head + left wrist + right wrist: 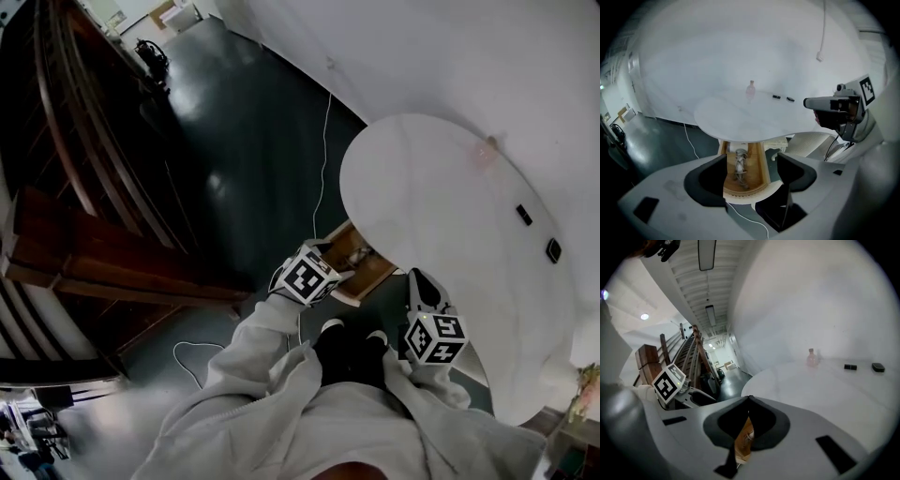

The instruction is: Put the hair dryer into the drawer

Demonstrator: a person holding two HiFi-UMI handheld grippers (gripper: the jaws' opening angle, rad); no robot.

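Hair dryer (pixel 740 165), pale and with its cord wound round it, lies inside the open wooden drawer (pixel 759 174) that juts out from under the near edge of the round white table (pixel 754 117); the putting-in step looks done.

The left gripper (pixel 751 161) hangs just in front of the table's edge, above the drawer's curved front. Its jaws stand wide apart with nothing between them but the view down onto the hair dryer.

The right gripper (pixel 749 414) sits to the right of the drawer, level with the table's rim. Its jaws are pressed together on nothing, and only a sliver of the drawer's wood shows past them.

What seems left is to shut the drawer. That would call for a flat push on its front, square toward the table.
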